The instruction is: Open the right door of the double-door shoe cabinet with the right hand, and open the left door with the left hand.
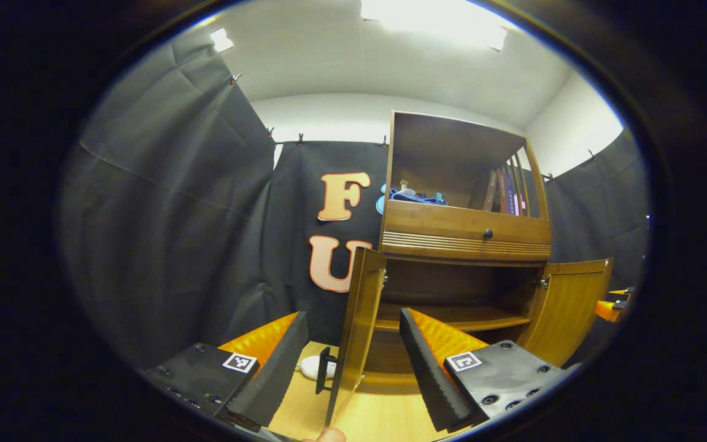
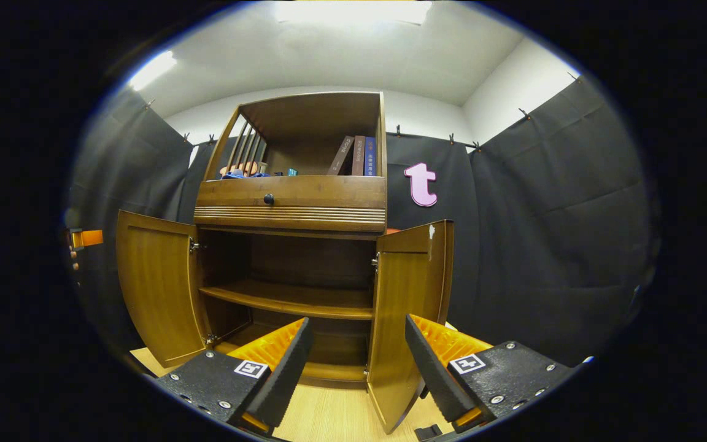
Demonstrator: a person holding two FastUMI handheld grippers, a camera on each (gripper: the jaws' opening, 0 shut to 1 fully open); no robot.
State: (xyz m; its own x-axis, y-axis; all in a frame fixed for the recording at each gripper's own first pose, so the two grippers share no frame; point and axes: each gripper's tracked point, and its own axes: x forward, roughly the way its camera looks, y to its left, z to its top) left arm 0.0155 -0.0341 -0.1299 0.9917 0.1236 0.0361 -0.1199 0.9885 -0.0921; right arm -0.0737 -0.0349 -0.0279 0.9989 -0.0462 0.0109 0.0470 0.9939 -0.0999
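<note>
The wooden shoe cabinet [image 2: 292, 209] stands with both lower doors swung wide, baring an inner shelf [image 2: 286, 299]. In the left gripper view the left door [image 1: 356, 331] is edge-on between the spread fingers of my left gripper [image 1: 352, 314], which is open. Its dark handle [image 1: 326, 368] sits near the left finger [image 1: 274, 368]. The right door [image 1: 568, 307] hangs open farther off. In the right gripper view the right door [image 2: 409, 307] stands between the fingers of my right gripper [image 2: 358, 320], also open, close to the right finger [image 2: 433, 368]. The left door [image 2: 157, 288] shows at the left.
Above the doors is a drawer with a black knob [image 2: 268, 198]. The top shelf holds books [image 2: 356, 156] and blue items [image 1: 418, 197]. A white object [image 1: 312, 366] lies on the light wooden floor [image 1: 384, 417] by the left door. Black cloth walls surround the cabinet.
</note>
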